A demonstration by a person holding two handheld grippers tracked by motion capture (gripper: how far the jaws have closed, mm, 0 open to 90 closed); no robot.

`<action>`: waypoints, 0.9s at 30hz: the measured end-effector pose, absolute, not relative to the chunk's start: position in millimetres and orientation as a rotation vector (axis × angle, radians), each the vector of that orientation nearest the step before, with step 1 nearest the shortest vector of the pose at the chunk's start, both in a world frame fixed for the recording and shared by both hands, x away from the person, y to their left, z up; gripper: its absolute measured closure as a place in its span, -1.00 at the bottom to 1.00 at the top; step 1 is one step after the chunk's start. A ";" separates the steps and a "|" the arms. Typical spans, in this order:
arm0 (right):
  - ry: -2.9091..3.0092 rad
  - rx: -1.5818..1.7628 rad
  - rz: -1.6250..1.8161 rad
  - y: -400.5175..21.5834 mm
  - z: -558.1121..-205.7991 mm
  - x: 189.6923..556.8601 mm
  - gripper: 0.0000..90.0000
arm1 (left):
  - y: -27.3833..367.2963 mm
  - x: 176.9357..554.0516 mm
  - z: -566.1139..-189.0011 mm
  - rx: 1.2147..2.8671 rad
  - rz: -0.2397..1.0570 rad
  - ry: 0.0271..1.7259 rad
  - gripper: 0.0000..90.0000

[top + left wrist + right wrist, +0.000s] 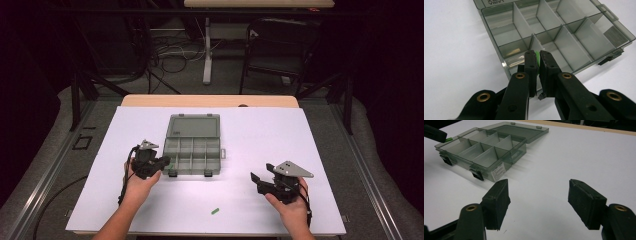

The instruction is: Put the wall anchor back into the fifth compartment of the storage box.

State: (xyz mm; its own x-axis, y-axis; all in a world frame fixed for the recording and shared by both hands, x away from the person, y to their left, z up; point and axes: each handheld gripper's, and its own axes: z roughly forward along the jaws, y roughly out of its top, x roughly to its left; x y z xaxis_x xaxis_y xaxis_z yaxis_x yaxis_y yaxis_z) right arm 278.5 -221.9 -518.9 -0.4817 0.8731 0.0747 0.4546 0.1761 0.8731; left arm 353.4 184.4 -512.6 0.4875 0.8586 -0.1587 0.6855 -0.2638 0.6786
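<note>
A smoky clear compartment box (192, 155) lies open on the white sheet, its lid (194, 126) flat behind it. My left gripper (165, 164) is shut on a small green piece (538, 59), held just over the box's near-left corner compartment (510, 50). The same green piece (448, 139) shows at the box's corner in the right gripper view. A second green piece (215, 211) lies loose on the sheet near the front edge. My right gripper (539, 197) stands open over bare sheet at the right, well apart from the box (484, 150).
The box has several empty divided compartments (564, 37) and two black latches (477, 175) on its front wall. The white sheet (280, 135) covers the table. A chair (275, 45) and table legs stand beyond the far edge.
</note>
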 end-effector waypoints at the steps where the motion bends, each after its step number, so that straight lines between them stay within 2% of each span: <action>1: 2.011 1.249 1.249 -221.9 -518.9 278.5 -0.27 | 184.5 353.9 -513.3 2.030 0.317 1.272 0.88; 27: 1.970 1.240 1.281 -220.7 -521.5 280.2 -0.27 | 182.5 363.8 -522.7 2.054 0.343 1.313 0.88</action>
State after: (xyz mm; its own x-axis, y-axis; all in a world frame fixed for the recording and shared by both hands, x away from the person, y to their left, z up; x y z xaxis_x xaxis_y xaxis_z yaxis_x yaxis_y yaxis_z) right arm 280.2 -220.7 -521.5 -0.4741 0.8769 0.0787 0.4278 0.1514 0.8911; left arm 363.8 182.5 -522.7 0.4599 0.8786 -0.1287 0.7037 -0.2722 0.6562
